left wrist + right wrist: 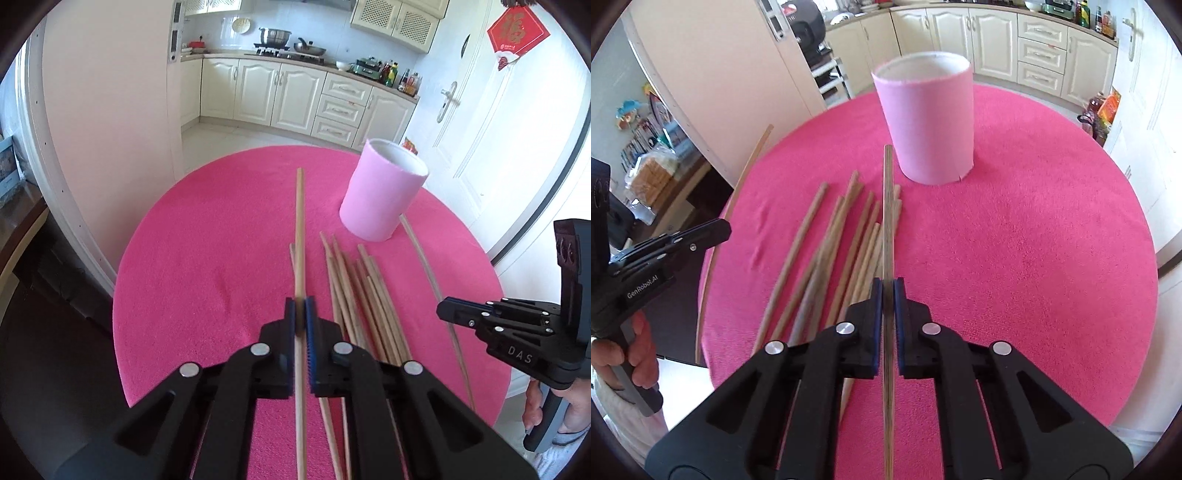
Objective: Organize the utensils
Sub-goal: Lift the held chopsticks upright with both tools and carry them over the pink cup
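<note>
A person is working at a round table (177, 266) draped in a bright pink cloth, holding a two-finger gripper in each hand. The left gripper (300, 314) is pinching a single wooden chopstick (300, 229) between its blue pads, the stick running straight out ahead of the closed fingers and passing back beneath the tool. The right gripper (887, 295) is doing likewise, its pads pressed together on another chopstick (887, 206), whose far end is pointing toward the base of the holder.

That holder, a pale pink cylindrical cup (929, 122), is standing upright on the cloth beyond the sticks. Its mouth is open and its white inner wall is showing near the rim; no utensil is rising above that rim, and the bottom of the cup is hidden from both cameras.

Just in front of the cup, a loose pile of chopsticks (354, 295) is lying fanned on the cloth, the ends overlapping, with the nearest tips close to the cup's base but not touching it. Seen from the left wrist, the left-hand chopstick is sitting to the left of the pile and of the cup, while the right-hand tool and the fingers gripping its handle are appearing at the frame's right edge, beyond the cup's side of the table.

Behind the cup, cream kitchen cabinets (295, 99) are lining the wall.
</note>
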The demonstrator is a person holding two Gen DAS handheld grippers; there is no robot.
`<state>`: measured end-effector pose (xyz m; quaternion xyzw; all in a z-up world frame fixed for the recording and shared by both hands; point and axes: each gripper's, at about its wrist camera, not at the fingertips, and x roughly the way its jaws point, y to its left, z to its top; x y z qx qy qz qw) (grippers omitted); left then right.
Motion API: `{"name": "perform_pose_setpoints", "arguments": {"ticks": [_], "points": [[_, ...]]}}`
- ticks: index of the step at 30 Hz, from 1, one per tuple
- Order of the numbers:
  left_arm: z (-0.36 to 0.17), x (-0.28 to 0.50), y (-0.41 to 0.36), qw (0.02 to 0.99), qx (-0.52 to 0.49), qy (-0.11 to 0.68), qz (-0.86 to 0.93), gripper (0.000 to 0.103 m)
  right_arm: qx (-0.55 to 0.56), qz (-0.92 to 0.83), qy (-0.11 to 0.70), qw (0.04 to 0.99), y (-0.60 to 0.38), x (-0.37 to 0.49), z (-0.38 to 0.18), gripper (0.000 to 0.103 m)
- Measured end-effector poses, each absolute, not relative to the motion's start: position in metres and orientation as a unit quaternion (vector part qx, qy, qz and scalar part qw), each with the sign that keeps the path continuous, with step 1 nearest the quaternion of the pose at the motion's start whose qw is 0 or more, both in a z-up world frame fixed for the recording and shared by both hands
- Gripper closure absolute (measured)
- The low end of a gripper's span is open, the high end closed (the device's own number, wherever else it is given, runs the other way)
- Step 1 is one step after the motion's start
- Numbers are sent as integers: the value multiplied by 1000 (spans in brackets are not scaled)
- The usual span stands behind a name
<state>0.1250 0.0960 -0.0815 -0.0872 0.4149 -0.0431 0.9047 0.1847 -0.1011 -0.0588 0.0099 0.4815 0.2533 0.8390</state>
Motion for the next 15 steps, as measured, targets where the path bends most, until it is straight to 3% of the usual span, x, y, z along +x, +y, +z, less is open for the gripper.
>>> {"name": "perform_pose_setpoints", "arguments": {"ticks": [15], "points": [[-29, 112, 47, 952, -61, 274, -125, 97, 57, 289, 378, 878, -115, 160, -11, 97]]}}
